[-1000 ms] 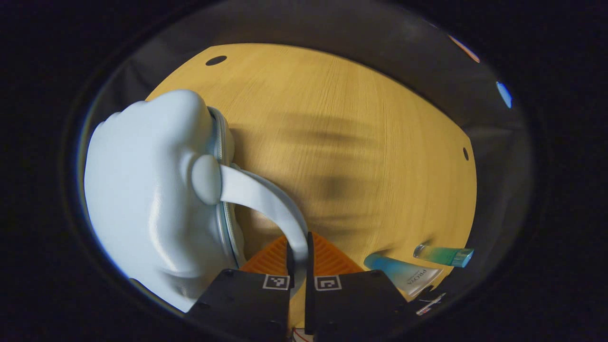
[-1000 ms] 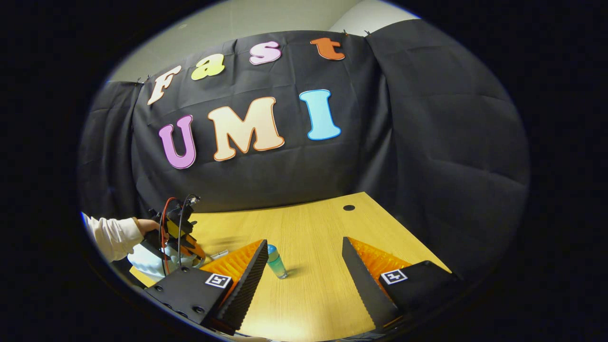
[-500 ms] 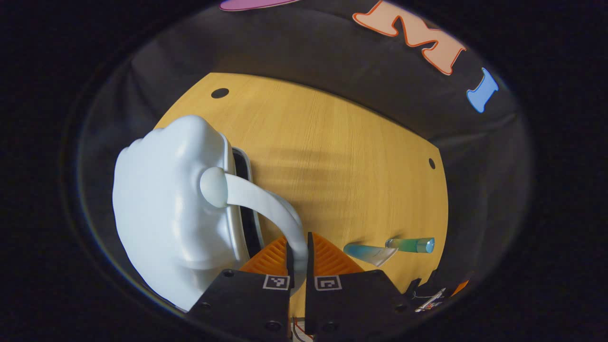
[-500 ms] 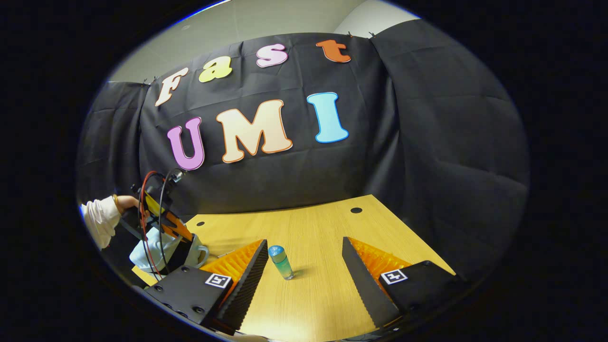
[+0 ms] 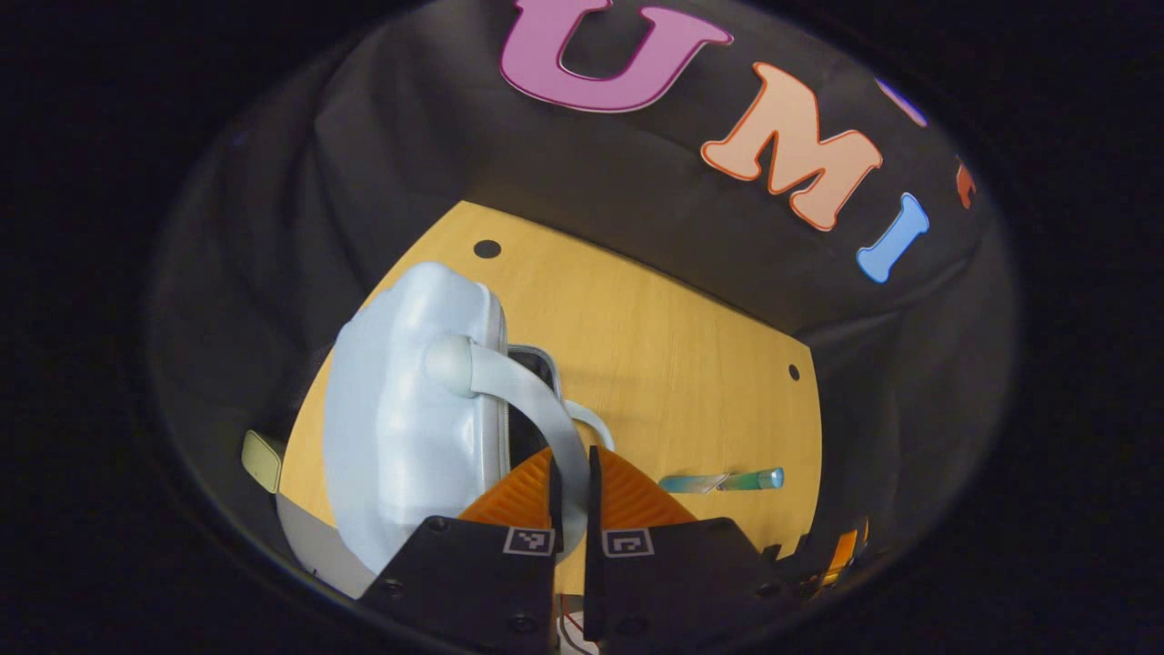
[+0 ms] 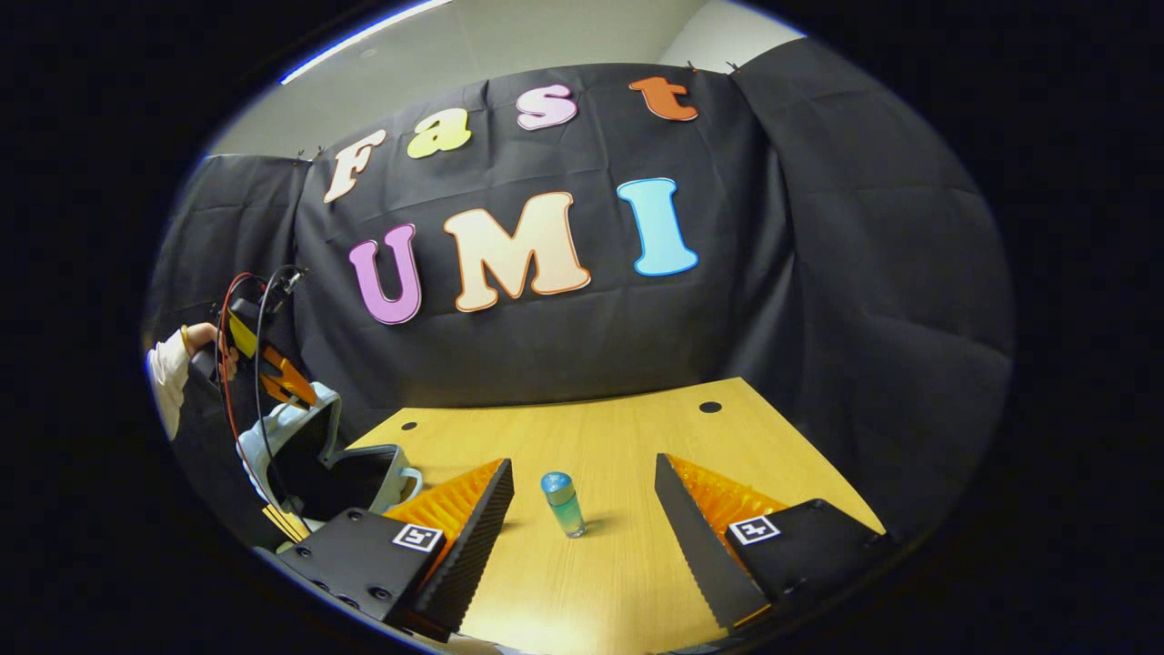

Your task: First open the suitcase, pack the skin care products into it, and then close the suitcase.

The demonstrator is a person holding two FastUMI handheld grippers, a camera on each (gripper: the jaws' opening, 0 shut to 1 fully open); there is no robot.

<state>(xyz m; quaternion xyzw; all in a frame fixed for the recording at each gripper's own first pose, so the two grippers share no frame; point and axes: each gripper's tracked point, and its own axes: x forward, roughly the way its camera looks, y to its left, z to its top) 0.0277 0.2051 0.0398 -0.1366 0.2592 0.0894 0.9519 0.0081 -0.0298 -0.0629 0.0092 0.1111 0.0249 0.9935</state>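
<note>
One suitcase (image 5: 400, 428) is the biggest thing on the wooden table (image 5: 691, 364), a pale blue hard-shell case sitting at about eight o'clock in the left gripper view. Its lid is lifted partway and a dark gap shows along the zipper seam. The shell looks stiff and glossy, so I judge it slippery to pinch by the body and fairly light while empty. The curved handle (image 5: 523, 400) is the sensible hold, and the left gripper (image 5: 570, 496) has both fingers closed narrow on the lower end of it. In the right gripper view the same case (image 6: 300, 455) sits at about eight o'clock with the lid tipped up and a dark interior showing; a sleeved hand (image 6: 195, 350) holds the left gripper above it.

Two skin care items lie on the table at about four o'clock in the left gripper view: a flat blue tube (image 5: 693, 482) and a green-blue bottle (image 5: 753, 478) just beside it, end to end. Seen edge-on the tube seems soft and squeezable, best taken across its middle; the bottle looks rigid and smooth, likely to roll.

One small bottle (image 6: 564, 505) with a blue cap stands upright at six o'clock in the right gripper view, between the fingers of the right gripper (image 6: 582, 509), which are spread wide and touch nothing. Whether it is the same bottle, I cannot tell.
</note>
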